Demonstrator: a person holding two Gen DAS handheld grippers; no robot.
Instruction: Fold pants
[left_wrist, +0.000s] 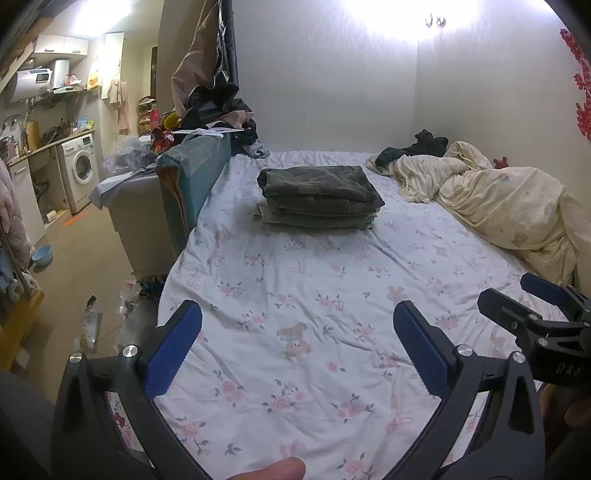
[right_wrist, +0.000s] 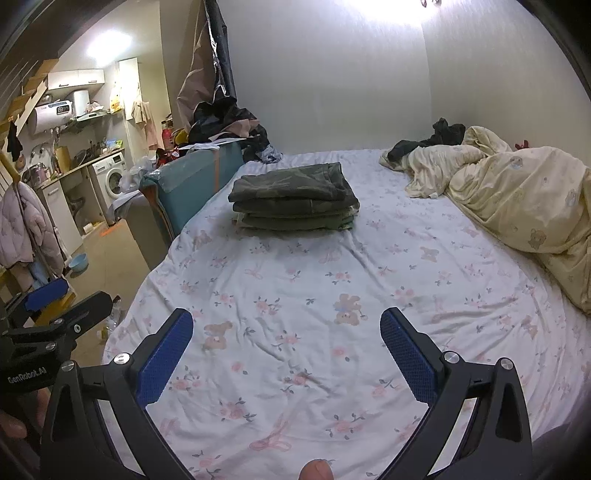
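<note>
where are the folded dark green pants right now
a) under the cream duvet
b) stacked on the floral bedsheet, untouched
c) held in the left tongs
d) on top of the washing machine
b: the folded pants sit in a stack on the floral bedsheet, while the left tongs and right tongs are both open and hold nothing, well short of the stack.

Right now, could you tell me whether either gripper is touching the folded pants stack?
Apart. In the left wrist view the left gripper is open with bare sheet before the pants stack; the right wrist view shows the right gripper likewise.
</note>
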